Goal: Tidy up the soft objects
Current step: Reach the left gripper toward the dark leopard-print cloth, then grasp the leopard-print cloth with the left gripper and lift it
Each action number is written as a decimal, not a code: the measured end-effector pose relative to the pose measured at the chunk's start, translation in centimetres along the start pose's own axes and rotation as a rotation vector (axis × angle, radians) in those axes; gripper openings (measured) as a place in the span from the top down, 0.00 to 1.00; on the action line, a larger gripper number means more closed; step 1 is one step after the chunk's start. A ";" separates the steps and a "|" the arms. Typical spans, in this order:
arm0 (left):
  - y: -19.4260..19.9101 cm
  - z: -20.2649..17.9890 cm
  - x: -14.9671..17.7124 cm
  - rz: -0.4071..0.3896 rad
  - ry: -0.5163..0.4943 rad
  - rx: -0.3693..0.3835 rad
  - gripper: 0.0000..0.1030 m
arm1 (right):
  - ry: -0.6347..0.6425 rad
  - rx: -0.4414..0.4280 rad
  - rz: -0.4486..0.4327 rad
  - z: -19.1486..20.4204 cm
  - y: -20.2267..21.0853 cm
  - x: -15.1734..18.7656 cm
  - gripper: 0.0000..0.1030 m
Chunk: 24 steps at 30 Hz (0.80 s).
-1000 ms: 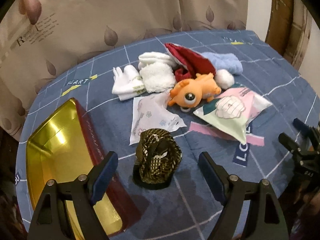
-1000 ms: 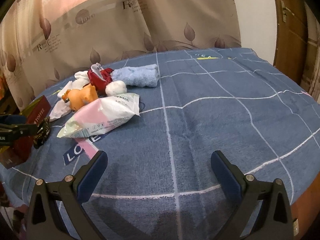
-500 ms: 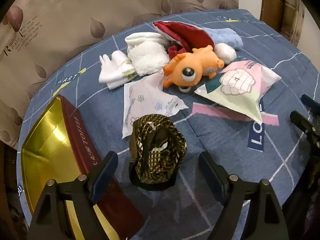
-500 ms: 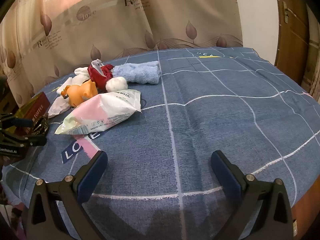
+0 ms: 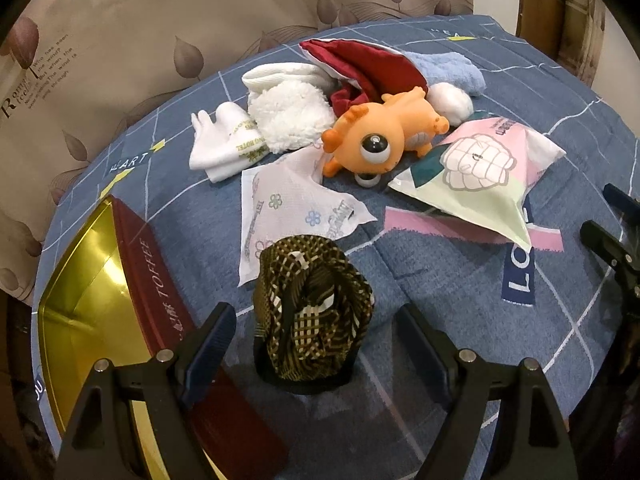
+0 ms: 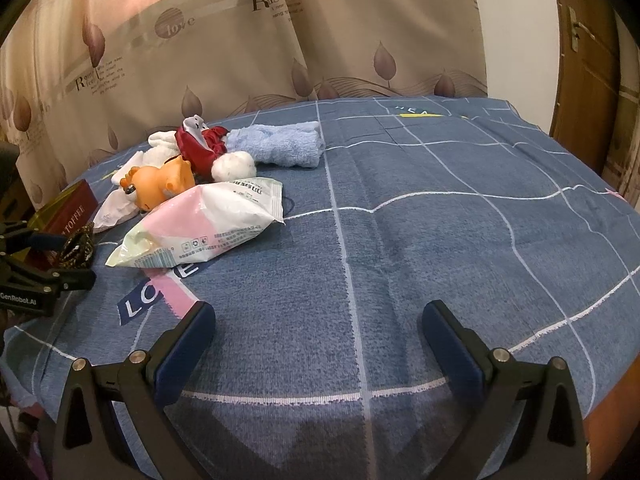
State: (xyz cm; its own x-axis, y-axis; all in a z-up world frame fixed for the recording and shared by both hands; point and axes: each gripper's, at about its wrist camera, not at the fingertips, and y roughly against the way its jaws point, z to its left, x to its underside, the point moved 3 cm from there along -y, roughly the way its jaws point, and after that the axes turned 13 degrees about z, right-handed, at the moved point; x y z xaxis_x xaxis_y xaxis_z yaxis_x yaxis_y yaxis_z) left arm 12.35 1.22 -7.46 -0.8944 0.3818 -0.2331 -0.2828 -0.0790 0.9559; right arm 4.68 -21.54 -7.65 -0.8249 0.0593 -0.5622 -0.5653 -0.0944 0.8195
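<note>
Where the red tin (image 5: 156,280) is cut off low left, the checked cloth bundle (image 5: 312,316) sits between the wide-open, empty left gripper (image 5: 314,336); the right gripper (image 6: 320,340) is spread over bare blue bench (image 6: 420,240).

We hold our left gripper (image 5: 314,326) low and angled down, its two blue-padded fingers (image 5: 208,338) spread wide apart with nothing pinched between them. Our right gripper (image 6: 318,330) sits level and low, its fingers (image 6: 186,344) likewise spread wide and closing on nothing. Each gripper shows at the edge of the other's view, the two well apart.
</note>
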 end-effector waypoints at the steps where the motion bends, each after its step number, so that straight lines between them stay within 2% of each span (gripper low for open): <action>1: -0.1 0.1 -0.1 0.000 -0.001 0.001 0.17 | 0.000 0.000 0.000 0.0 0.0 0.0 0.00; 10: -0.5 0.1 -0.1 -0.035 0.004 -0.008 0.18 | 0.009 0.014 -0.003 0.1 -0.4 -0.2 0.00; 11: -0.4 -0.1 0.0 -0.042 0.002 -0.011 0.22 | 0.009 0.014 -0.002 0.1 -0.3 -0.1 0.00; 12: -0.4 -0.1 0.0 -0.045 -0.001 -0.008 0.34 | 0.009 0.014 -0.003 0.1 -0.4 -0.1 0.00; 13: -0.4 -0.2 0.0 -0.047 -0.004 0.009 0.40 | 0.008 0.013 -0.002 0.1 -0.3 -0.1 0.00; 14: -0.3 -0.3 0.1 -0.050 -0.001 0.029 0.54 | 0.009 0.014 -0.002 0.1 -0.4 -0.2 0.00; 15: -0.2 -0.3 0.1 -0.056 0.006 0.012 0.61 | 0.010 0.015 -0.002 0.1 -0.4 -0.1 0.00; 16: -0.2 -0.3 0.0 -0.050 0.013 -0.006 0.61 | 0.009 0.014 -0.002 0.1 -0.3 -0.1 0.00; 17: -0.2 -0.2 0.0 -0.051 0.019 -0.001 0.67 | 0.009 0.013 -0.002 0.1 -0.3 -0.1 0.00; 21: 0.2 0.3 0.0 -0.066 0.056 0.007 0.74 | 0.009 0.013 -0.002 0.2 -0.3 -0.1 0.00; 24: 0.8 0.3 0.1 -0.076 0.075 -0.004 0.74 | 0.008 0.014 -0.002 0.1 -0.4 -0.1 0.00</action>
State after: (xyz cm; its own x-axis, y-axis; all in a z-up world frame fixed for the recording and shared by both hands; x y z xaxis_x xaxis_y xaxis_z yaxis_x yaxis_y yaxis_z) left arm 12.13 1.44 -6.68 -0.8936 0.3170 -0.3176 -0.3519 -0.0560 0.9343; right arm 4.97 -21.38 -7.86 -0.8236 0.0513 -0.5648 -0.5672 -0.0808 0.8196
